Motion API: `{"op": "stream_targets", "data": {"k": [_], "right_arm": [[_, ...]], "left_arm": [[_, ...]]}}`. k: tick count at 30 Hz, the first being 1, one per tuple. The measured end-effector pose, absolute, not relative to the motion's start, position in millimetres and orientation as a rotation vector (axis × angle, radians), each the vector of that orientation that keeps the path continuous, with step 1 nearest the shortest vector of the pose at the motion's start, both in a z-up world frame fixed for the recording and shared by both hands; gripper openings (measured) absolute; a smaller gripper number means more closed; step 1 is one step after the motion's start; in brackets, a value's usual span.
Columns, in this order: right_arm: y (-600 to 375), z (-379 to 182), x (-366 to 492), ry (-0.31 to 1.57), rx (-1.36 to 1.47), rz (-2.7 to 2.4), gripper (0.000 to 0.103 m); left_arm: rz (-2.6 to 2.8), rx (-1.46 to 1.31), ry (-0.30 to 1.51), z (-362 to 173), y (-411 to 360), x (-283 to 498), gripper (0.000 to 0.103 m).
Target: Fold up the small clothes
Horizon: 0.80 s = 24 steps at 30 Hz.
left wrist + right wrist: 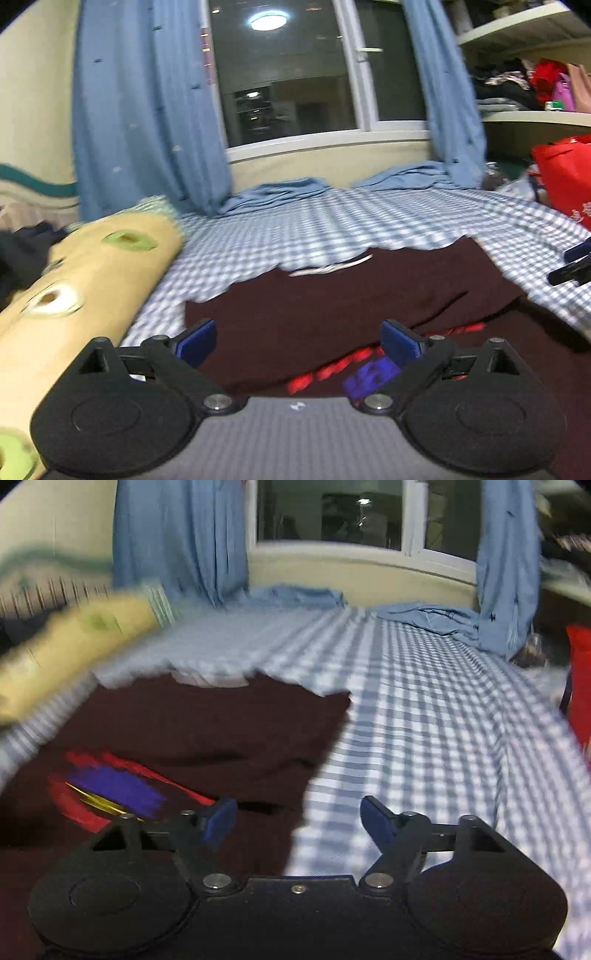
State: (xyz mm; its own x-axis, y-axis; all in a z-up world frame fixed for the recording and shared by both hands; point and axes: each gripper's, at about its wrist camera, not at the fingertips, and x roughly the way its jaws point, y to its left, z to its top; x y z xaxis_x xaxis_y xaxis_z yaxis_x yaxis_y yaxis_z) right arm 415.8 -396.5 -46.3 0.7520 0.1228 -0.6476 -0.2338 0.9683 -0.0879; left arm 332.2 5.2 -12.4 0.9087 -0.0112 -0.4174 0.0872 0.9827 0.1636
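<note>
On the blue-and-white checked bed sheet (332,221) before the window, we see a dark maroon printed T-shirt (332,295) lying flat, collar toward the curtains. Our left gripper (297,341) and right gripper (299,819) gape wide, holding nothing.

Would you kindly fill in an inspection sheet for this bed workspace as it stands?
Surface: bed with blue checked sheet.
Job's things: dark maroon garment lying partly folded, its printed patch showing.
Clutter: yellow bolster left; red bag right; curtain hems pooled on the sheet.
Grippers: left gripper open, empty above the garment; right gripper open, empty at the garment's edge.
Cables: nothing seen.
Surroundings: blue curtains, dark window, cluttered shelves.
</note>
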Motion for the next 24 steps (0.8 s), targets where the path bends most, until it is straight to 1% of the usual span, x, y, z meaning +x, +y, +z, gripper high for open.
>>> {"op": "stream_targets", "data": {"k": [2, 5, 8, 9, 10, 13, 14, 17, 18, 20, 22, 24], "right_arm": [[-389, -76, 436, 0.733, -0.242, 0.19, 0.071], [-380, -109, 453, 0.798, -0.266, 0.217, 0.068], [-377, -129, 467, 0.806, -0.224, 0.191, 0.059], [-378, -132, 470, 0.777, -0.183, 0.18, 0.051], [-379, -133, 475, 0.75, -0.149, 0.162, 0.046], [-382, -136, 483, 0.73, -0.09, 0.109, 0.023], [-382, -134, 481, 0.729, -0.091, 0.077, 0.02], [-384, -126, 456, 0.609, -0.061, -0.003, 0.023], [-386, -129, 455, 0.611, -0.037, -0.015, 0.023], [-393, -144, 461, 0.688, 0.026, -0.02, 0.022], [-394, -138, 456, 0.646, 0.034, -0.009, 0.014], [-385, -120, 439, 0.529, -0.009, -0.001, 0.014]], "left_arm": [[-0.014, 0.181, 0.435, -15, 22, 314, 0.098], [0.027, 0.166, 0.441, -16, 40, 299, 0.098], [0.039, 0.1, 0.445, -16, 52, 297, 0.098], [0.039, 0.075, 0.446, -15, 55, 299, 0.098], [0.036, 0.052, 0.446, -15, 56, 302, 0.098], [0.034, 0.041, 0.426, -11, 53, 304, 0.098], [0.032, 0.047, 0.418, -11, 51, 304, 0.098], [0.028, 0.05, 0.407, -10, 50, 304, 0.098], [0.026, 0.049, 0.416, -11, 51, 305, 0.098], [0.029, 0.057, 0.429, -14, 50, 309, 0.098], [0.033, 0.07, 0.416, -13, 49, 308, 0.098], [0.029, 0.061, 0.412, -13, 49, 308, 0.098]]}}
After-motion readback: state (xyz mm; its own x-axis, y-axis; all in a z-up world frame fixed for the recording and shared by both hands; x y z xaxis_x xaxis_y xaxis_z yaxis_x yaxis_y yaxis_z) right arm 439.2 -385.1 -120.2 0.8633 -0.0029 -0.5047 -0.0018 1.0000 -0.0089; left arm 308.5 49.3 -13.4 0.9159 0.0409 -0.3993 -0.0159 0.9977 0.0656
